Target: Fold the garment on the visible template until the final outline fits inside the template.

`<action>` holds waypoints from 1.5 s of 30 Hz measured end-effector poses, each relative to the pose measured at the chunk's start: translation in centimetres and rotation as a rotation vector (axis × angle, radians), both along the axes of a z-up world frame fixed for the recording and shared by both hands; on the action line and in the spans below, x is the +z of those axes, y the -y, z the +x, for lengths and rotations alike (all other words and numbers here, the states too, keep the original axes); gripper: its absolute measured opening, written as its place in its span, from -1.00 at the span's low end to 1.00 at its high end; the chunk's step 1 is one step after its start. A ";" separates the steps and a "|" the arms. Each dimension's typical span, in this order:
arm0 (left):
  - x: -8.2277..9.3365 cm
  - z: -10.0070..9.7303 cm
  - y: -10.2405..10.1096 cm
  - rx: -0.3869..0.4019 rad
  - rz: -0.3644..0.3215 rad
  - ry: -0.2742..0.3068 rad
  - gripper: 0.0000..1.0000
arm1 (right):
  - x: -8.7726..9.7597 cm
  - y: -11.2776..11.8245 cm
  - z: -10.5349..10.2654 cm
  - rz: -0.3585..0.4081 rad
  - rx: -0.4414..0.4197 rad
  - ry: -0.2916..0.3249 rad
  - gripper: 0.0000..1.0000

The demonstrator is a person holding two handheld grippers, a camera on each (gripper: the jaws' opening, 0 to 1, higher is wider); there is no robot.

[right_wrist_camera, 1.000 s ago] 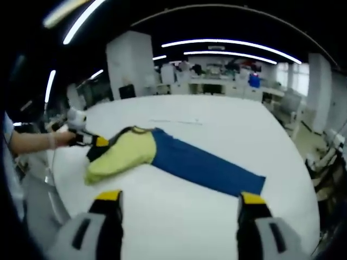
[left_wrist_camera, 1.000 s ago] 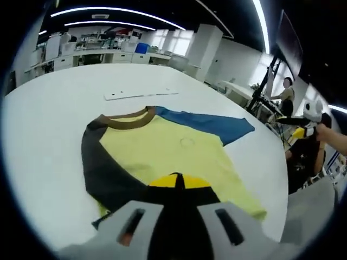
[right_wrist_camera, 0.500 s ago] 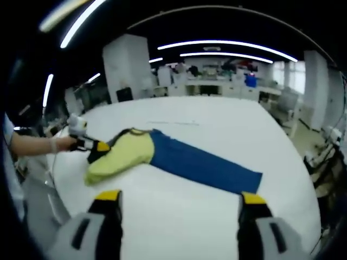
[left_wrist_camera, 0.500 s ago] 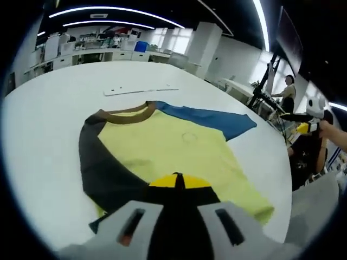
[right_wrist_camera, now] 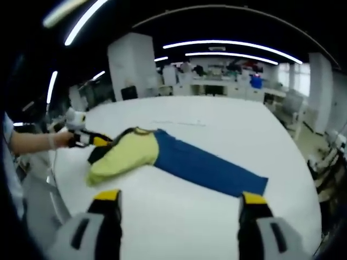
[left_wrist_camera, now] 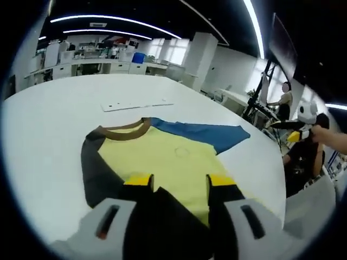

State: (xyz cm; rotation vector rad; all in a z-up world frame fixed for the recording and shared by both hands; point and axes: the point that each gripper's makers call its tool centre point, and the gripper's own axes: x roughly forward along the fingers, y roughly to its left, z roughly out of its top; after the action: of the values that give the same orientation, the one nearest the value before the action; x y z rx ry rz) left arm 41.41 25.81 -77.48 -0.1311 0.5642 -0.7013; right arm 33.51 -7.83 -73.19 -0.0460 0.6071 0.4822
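— While I'm hovering, where is the shirt [left_wrist_camera: 162, 157] lying?
— Flat on the table [left_wrist_camera: 49, 124]; its blue sleeve [right_wrist_camera: 209, 169] is running away rightward. My left gripper [left_wrist_camera: 176, 181] is gaping at its hem, nearest. My right gripper [right_wrist_camera: 179, 197] is hanging apart, open, holding nothing. I'm reading no labels.

The right gripper [right_wrist_camera: 179, 203] hovers with jaws wide apart above the white table's [right_wrist_camera: 227, 135] near edge. A yellow-and-blue shirt [right_wrist_camera: 162, 157] lies toward the left edge, where the left gripper [right_wrist_camera: 100, 141] touches it.
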 end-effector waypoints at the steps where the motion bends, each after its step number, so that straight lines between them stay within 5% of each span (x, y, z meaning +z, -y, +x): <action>1: 0.4 -0.1 -0.1 -0.005 -0.003 0.019 -0.08 | 0.1 -0.1 0.0 0.004 0.002 0.002 0.77; 10: 3.2 -0.3 -5.4 0.067 -0.036 0.055 0.00 | -0.3 -0.5 0.0 0.000 0.011 -0.004 0.76; 22: -2.6 -2.8 -11.8 0.168 0.071 -0.050 -0.29 | -1.3 -1.2 -0.4 0.010 0.019 -0.028 0.76; 28: -3.8 -2.8 -12.3 0.190 0.088 -0.065 -0.42 | -1.5 -0.7 -0.2 0.013 0.004 -0.030 0.75; 33: -5.8 -2.5 -13.6 0.250 0.168 -0.107 -0.57 | -1.5 -0.7 -0.3 0.017 -0.008 -0.034 0.74; 40: -6.2 -2.6 -12.2 0.203 0.189 -0.094 -0.66 | -1.3 -0.4 -0.3 0.015 -0.019 -0.031 0.72; 45: -6.8 -2.6 -12.2 0.216 0.193 -0.114 -0.99 | -1.2 -0.6 -0.4 0.014 -0.020 -0.034 0.72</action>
State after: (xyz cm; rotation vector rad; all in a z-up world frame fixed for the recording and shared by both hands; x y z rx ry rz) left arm 38.83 38.02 -84.33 -0.0511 0.7125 -0.4288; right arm 33.10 -7.26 -74.38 -0.0188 0.6368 0.4684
